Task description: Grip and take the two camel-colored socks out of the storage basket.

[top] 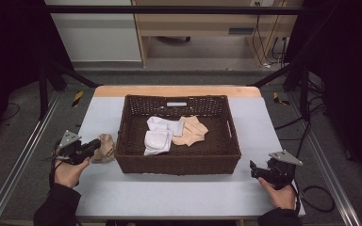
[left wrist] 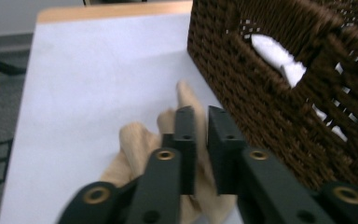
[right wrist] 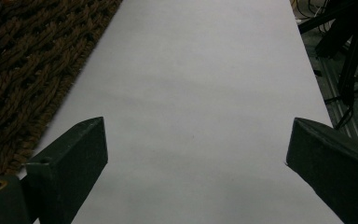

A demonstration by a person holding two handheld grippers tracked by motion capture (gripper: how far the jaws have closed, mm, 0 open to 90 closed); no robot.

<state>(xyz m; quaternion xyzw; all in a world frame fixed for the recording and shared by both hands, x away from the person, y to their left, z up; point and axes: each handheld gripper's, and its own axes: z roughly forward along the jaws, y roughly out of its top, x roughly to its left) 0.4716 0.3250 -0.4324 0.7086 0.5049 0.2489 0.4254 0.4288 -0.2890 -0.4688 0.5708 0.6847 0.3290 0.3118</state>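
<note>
The step in hand is the pickup of a tan cloth that lies crumpled on the white table, just beside the left wall of the brown wicker basket. The basket already holds folded white cloths and a peach cloth, so the work appears to be loading laundry into it.

The left gripper is down at the tan cloth. In the left gripper view its two black jaws stand nearly together with a narrow gap between them, the fabric bunched beneath and around them — whether the pads actually pinch a fold cannot be told. The left hand holds the gripper low and roughly level, pointing toward the basket wall.

The right gripper rests near the table's front right corner, jaws spread wide over bare table, holding nothing.

The next move probably calls for a firm pinch on the fabric, then a lift high enough to clear the basket rim — a loose fold may slip out.
</note>
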